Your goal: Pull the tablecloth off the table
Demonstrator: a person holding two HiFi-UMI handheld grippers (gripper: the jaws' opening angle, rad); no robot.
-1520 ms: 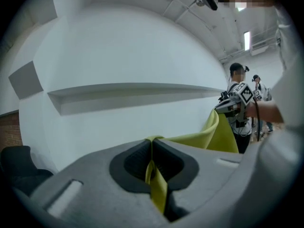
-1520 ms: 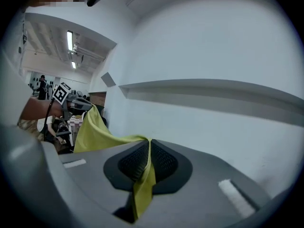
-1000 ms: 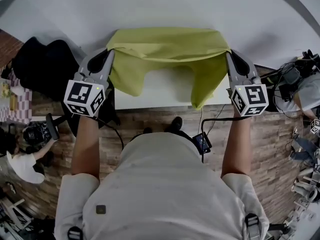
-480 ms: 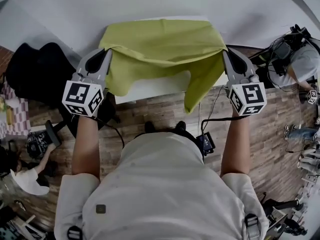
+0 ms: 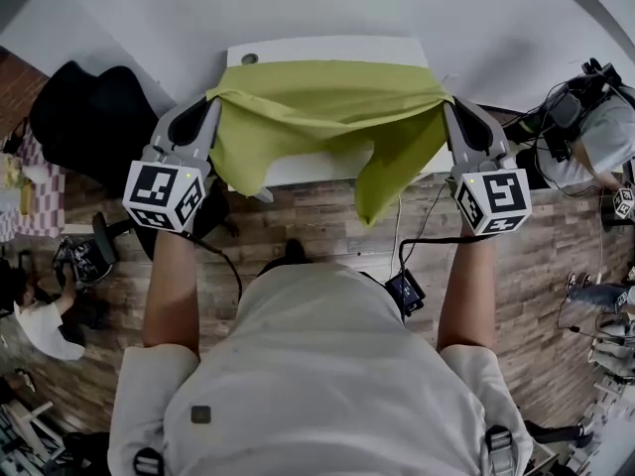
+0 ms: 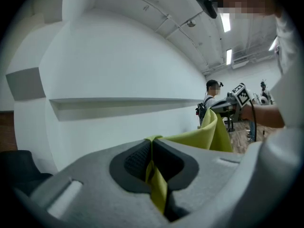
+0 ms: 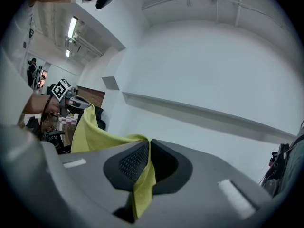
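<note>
Sagging yellow-green tablecloth (image 5: pixel 327 97), creased, partly over table (image 5: pixel 327 50); left gripper (image 5: pixel 215 103), right gripper (image 5: pixel 447 107) clamped on corners.

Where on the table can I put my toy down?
On the table, the far strip beyond the cloth is bare. A thin near strip shows between the hanging folds. Crowded: cloth corners, pinched by left tool and right tool.
</note>
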